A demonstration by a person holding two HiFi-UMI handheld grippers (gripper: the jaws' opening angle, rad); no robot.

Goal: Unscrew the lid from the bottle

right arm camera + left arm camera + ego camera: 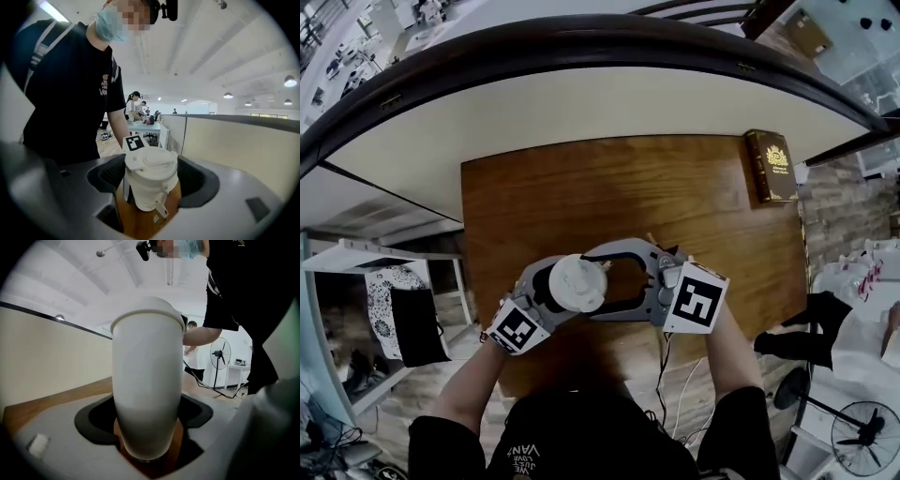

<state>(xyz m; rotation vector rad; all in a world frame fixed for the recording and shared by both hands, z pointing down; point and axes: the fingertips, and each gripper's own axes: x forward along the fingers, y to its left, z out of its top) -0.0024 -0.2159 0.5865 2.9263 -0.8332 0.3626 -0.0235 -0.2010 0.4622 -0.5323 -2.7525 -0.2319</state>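
Brown wood makes up the big table (581, 187), and the person stands at its near edge with a tool in each hand. The left gripper (147, 432) is shut tight on the white bottle (147, 376). Its dark fingers (93, 416) press the low part of the bottle from both sides. The bottle stands straight up between them, so its long way runs up and down, and most of it rises above those fingers. I cannot tell if its bottom rests on the wood or hangs just over it.

The right gripper (150, 180) comes in from the other side, higher up. Its dark pads (108, 174) squeeze the white lid (151, 161), one on each side, with no gap that I can see. So the lid sits right between the right fingers and straight above the left ones.

I think the twist comes next. The right tool should turn around that up-and-down line while the left one stops the bottle from spinning.
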